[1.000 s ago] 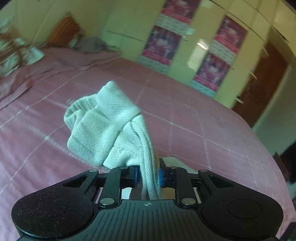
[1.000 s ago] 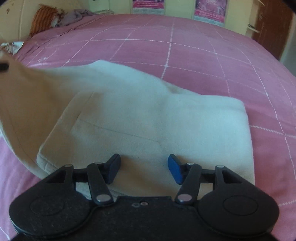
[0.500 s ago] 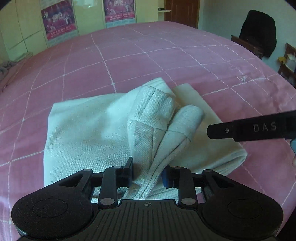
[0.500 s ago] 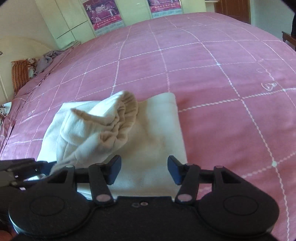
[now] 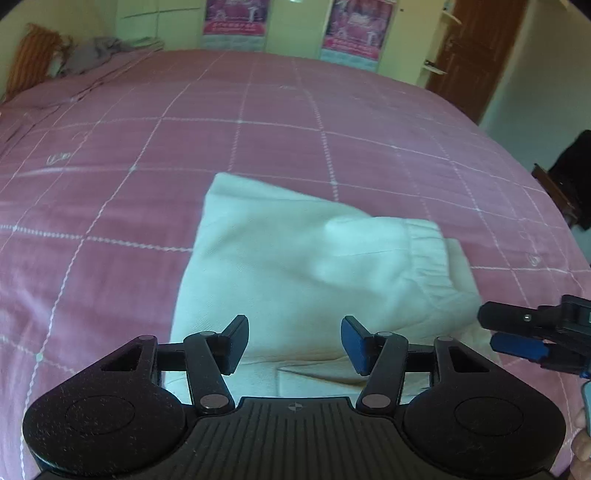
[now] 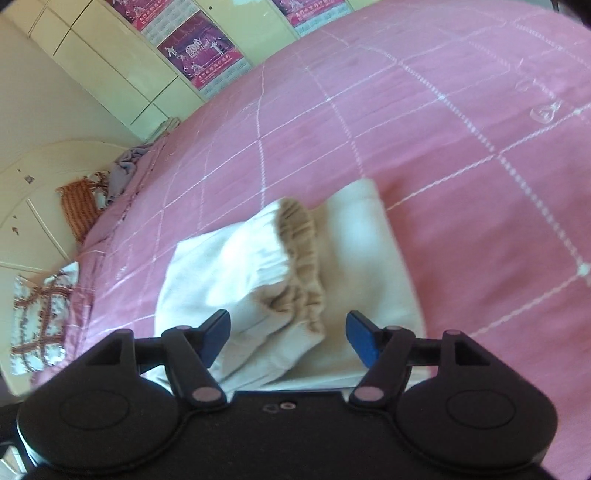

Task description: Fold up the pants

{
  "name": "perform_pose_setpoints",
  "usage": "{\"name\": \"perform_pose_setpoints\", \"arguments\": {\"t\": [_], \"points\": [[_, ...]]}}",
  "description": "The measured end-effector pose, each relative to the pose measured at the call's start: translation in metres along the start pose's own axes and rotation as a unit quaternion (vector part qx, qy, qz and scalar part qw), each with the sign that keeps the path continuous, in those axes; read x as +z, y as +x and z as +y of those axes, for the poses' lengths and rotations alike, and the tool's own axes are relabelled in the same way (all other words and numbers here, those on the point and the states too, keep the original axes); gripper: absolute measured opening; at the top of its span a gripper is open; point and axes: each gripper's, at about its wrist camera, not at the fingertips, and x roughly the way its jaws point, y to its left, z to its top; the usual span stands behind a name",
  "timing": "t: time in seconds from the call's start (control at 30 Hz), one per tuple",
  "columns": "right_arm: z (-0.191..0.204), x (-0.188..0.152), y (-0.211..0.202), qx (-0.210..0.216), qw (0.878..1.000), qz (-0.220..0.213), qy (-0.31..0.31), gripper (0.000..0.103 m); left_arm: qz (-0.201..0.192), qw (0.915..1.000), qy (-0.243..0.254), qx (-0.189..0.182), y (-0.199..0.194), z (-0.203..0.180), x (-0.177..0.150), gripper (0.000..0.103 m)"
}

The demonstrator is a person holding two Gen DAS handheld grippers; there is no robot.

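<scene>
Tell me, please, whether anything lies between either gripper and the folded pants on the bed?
Nothing visible does. The cream pants lie on the pink bedspread directly beneath the left gripper and right gripper; both sets of jaws are opening, gripping nothing.

Folded pants [image 5: 280, 266] lying flat on the bed [image 5: 258, 122], elastic waistband [image 6: 301, 258] folded over on top, left gripper [image 5: 293, 341] just before the pants' near edge, right gripper [image 6: 288, 336] beside it to the right, posters [image 5: 354, 26] on wardrobe doors behind the bed, pillow [image 6: 79, 206] at far left
</scene>
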Motion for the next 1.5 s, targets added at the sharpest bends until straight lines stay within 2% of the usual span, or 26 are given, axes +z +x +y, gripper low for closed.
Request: {"name": "perform_pose_setpoints", "arguments": {"t": [0.1, 0.2, 0.4, 0.47, 0.6, 0.67, 0.8, 0.9, 0.93, 1.0, 1.03, 1.1, 1.17, 1.2, 1.23, 1.3, 1.37, 1.5], "points": [[0.007, -0.001, 0.016, 0.005, 1.000, 0.020, 0.022, 0.076, 0.040, 0.9992, 0.004, -0.004, 0.020, 0.007, -0.015, 0.056], [0.016, -0.004, 0.034, -0.015, 0.999, 0.036, 0.020, 0.078, 0.023, 0.9992, 0.033, 0.005, 0.023, -0.003, -0.027, 0.056], [0.016, -0.011, 0.050, -0.047, 0.998, 0.041, 0.006, 0.057, 0.019, 0.9997, 0.016, -0.007, 0.024, 0.000, -0.027, 0.057], [0.015, -0.014, 0.048, -0.043, 0.998, 0.036, 0.002, 0.045, 0.018, 0.9997, 0.013, -0.008, 0.024, -0.001, -0.023, 0.057], [0.026, -0.020, 0.029, -0.037, 0.999, 0.003, -0.034, 0.034, 0.011, 0.9999, 0.006, -0.009, 0.024, -0.003, -0.021, 0.057], [0.033, -0.019, 0.018, -0.033, 0.998, -0.018, -0.051, 0.021, 0.003, 0.9998, 0.003, -0.019, 0.019, -0.006, -0.020, 0.057], [0.041, -0.014, 0.006, -0.031, 0.996, -0.022, -0.081, 0.020, -0.004, 0.9987, 0.029, -0.041, 0.013, -0.028, -0.017, 0.057], [0.036, -0.016, 0.006, -0.030, 0.997, -0.015, -0.076, 0.023, 0.006, 0.9986, 0.025, -0.047, 0.019, -0.033, -0.019, 0.057], [0.033, -0.016, 0.009, -0.036, 0.997, -0.008, -0.069, 0.033, 0.012, 0.9986, 0.022, -0.047, 0.022, -0.032, -0.021, 0.057], [0.023, -0.017, 0.018, -0.050, 0.998, 0.016, -0.041, 0.041, 0.015, 0.9986, 0.021, -0.046, 0.024, -0.030, -0.024, 0.057], [0.016, -0.018, 0.020, -0.043, 0.999, 0.022, -0.019, 0.047, 0.014, 0.9985, 0.024, -0.047, 0.023, -0.030, -0.024, 0.057], [0.009, -0.019, 0.026, -0.033, 0.999, 0.028, 0.011, 0.052, 0.011, 0.9986, 0.025, -0.046, 0.021, -0.029, -0.024, 0.057], [0.005, -0.020, 0.035, -0.030, 0.998, 0.036, 0.034, 0.066, 0.008, 0.9988, 0.016, -0.045, 0.018, -0.024, -0.022, 0.057], [0.003, -0.022, 0.040, -0.024, 0.998, 0.040, 0.045, 0.064, 0.005, 0.9992, 0.015, -0.037, 0.016, -0.022, -0.021, 0.057], [0.002, -0.023, 0.042, -0.016, 0.998, 0.031, 0.050, 0.049, 0.002, 0.9996, 0.014, -0.026, 0.015, -0.018, -0.020, 0.057], [0.004, -0.024, 0.043, -0.015, 0.998, 0.021, 0.052, 0.043, 0.001, 0.9999, 0.002, -0.015, 0.014, -0.009, -0.019, 0.057], [0.012, -0.025, 0.039, -0.015, 0.999, 0.008, 0.030, 0.032, 0.001, 1.0000, -0.009, -0.004, 0.016, -0.001, -0.018, 0.057], [0.034, -0.018, 0.015, -0.004, 0.999, -0.032, -0.028, 0.027, -0.006, 0.9999, -0.012, -0.006, 0.014, 0.002, -0.016, 0.057]]}}
